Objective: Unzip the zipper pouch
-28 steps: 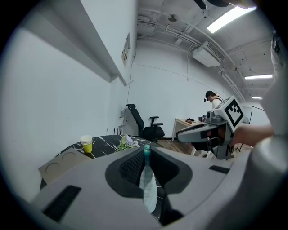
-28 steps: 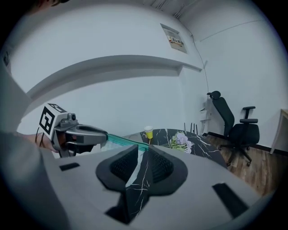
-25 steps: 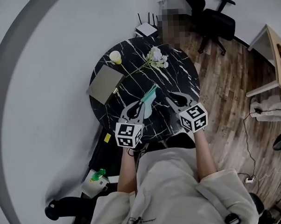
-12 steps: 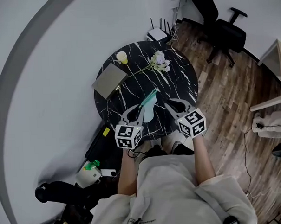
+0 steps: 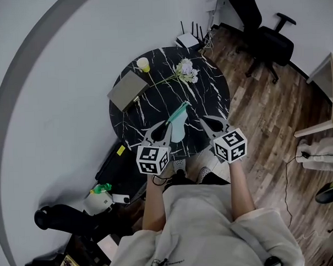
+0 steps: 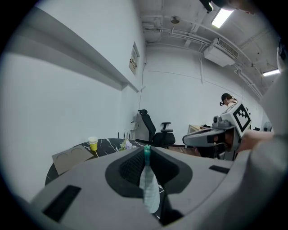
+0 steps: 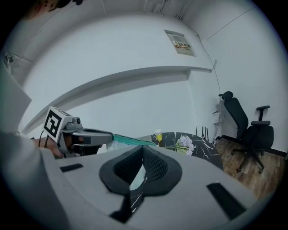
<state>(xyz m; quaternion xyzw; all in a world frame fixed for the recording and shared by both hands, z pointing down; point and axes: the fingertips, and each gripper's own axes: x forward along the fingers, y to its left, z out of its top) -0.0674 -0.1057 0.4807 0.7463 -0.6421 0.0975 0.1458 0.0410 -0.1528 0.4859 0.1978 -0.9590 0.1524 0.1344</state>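
So, floor (image 5: 264, 109): brown wood planks run to the right of the table in front of you, with a white wall on the other side.
Table (image 5: 209, 95): round, black with white veins. It lies straight ahead of you, below both grippers.
Office chair (image 5: 264, 34): black, standing on the planks beyond the table and well apart from it.
Board (image 5: 127, 90): a flat grey-brown sheet lying at the table's left rim.
Left gripper (image 6: 146, 149): your jaws are clamped on the pouch's teal zipper edge, with the pads pressing it from both sides. You hold it over the near part of the table.
Right gripper (image 7: 143, 148): your jaws have just been closing and now meet at the tips, with nothing pinched between them. It sits beside your left gripper, apart from the pouch in the head view.
Zipper pouch (image 5: 178, 129): pale green with a teal zipper edge, gripped by your left gripper and reaching past its tips over the tabletop. In the left gripper view its body hangs below the jaws. You cannot tell whether it touches the marble.
Flowers (image 5: 186, 71): a white and pale purple sprig lying on the far part of the table, its stem pointing toward the board.
Cup (image 5: 143, 63): small, yellow and upright at the far rim, just beside the board.
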